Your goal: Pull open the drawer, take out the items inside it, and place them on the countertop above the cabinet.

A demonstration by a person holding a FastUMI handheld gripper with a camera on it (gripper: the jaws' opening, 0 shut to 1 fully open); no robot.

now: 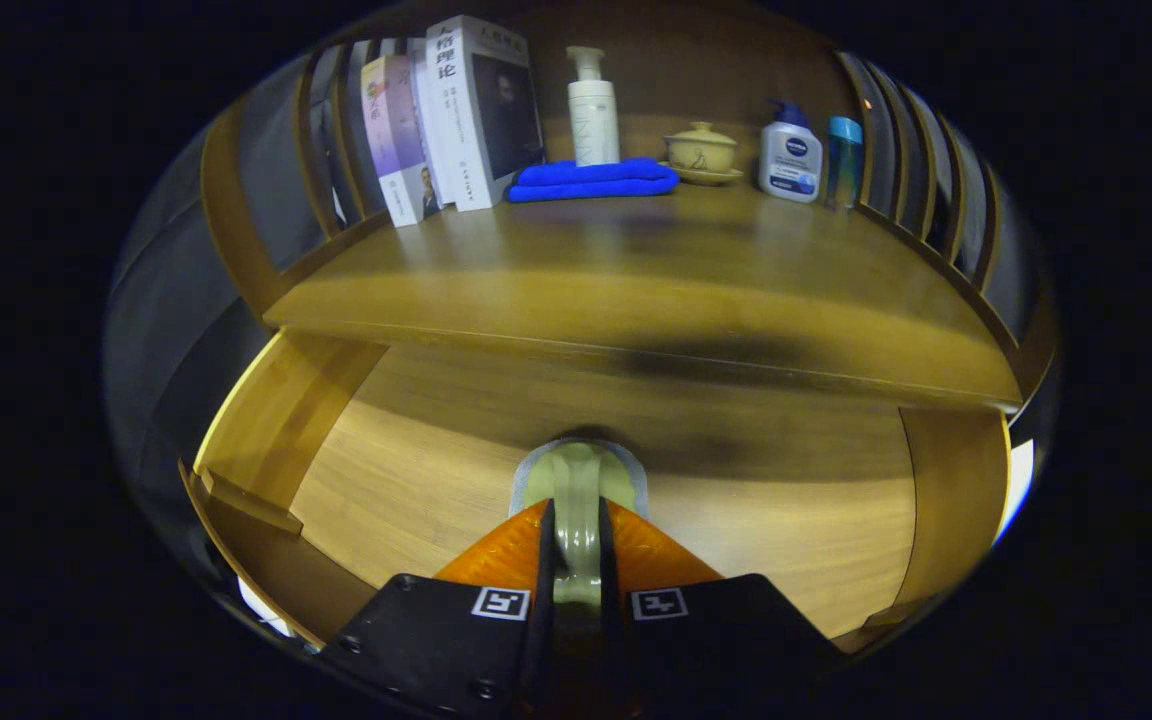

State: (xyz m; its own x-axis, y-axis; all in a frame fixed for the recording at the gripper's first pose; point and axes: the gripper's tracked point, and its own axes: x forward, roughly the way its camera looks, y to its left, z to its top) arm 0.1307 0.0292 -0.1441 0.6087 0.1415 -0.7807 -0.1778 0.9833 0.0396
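Fingers [536,545] of the gripper [576,555] were closed on a pale green cup [577,490], one finger pressed against each side of it (its rim showed just ahead of the fingertips). The cup sat low inside the pulled-open drawer [416,470], over the drawer's bare wooden floor, roughly midway between its two side walls. Beyond the drawer's back lay the cabinet's countertop [636,270], its front edge casting a shadow into the drawer. Along the far side of the countertop stood several books [456,110], a folded blue cloth [591,180] with a white pump bottle [593,110] behind it, a lidded ceramic bowl on a saucer [702,152], a white-and-blue pump bottle [791,155], and a slim blue bottle [844,160].
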